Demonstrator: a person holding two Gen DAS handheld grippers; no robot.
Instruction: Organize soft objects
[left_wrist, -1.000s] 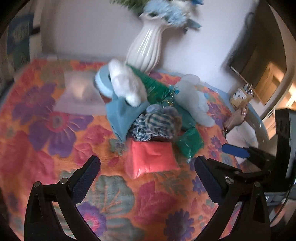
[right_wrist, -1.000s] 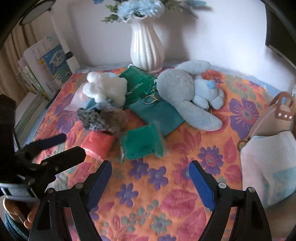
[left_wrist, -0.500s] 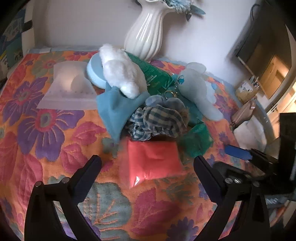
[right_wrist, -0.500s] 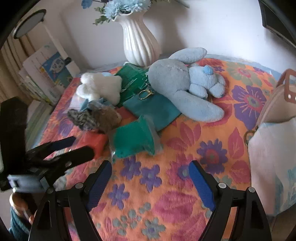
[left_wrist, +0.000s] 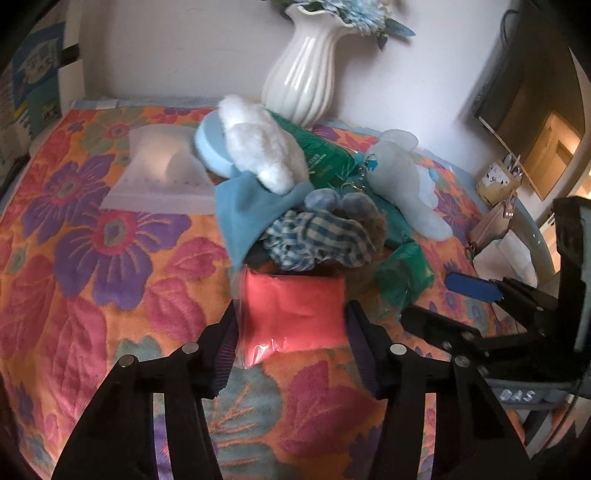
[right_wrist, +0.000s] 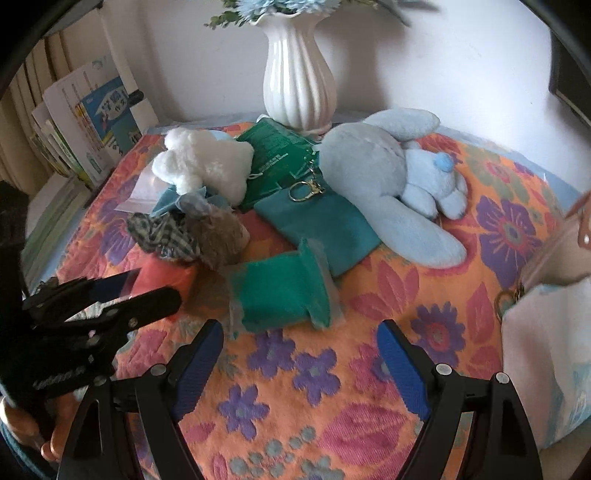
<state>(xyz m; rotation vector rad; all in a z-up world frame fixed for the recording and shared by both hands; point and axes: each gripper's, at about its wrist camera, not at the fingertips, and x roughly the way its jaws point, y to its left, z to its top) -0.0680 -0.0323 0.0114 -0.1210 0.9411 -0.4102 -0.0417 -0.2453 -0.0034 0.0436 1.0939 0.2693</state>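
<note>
Closing since before, left gripper (left_wrist: 290, 325) flanks red pouch (left_wrist: 291, 314), lying crosswise.

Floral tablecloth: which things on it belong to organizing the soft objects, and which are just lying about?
Job:
- red pouch, between the closing left hand-held gripper's fingers
- green pouch
- teal pouch
- blue plush rabbit
- white plush
- checked cloth

Lying about:
- white vase
- books
</note>
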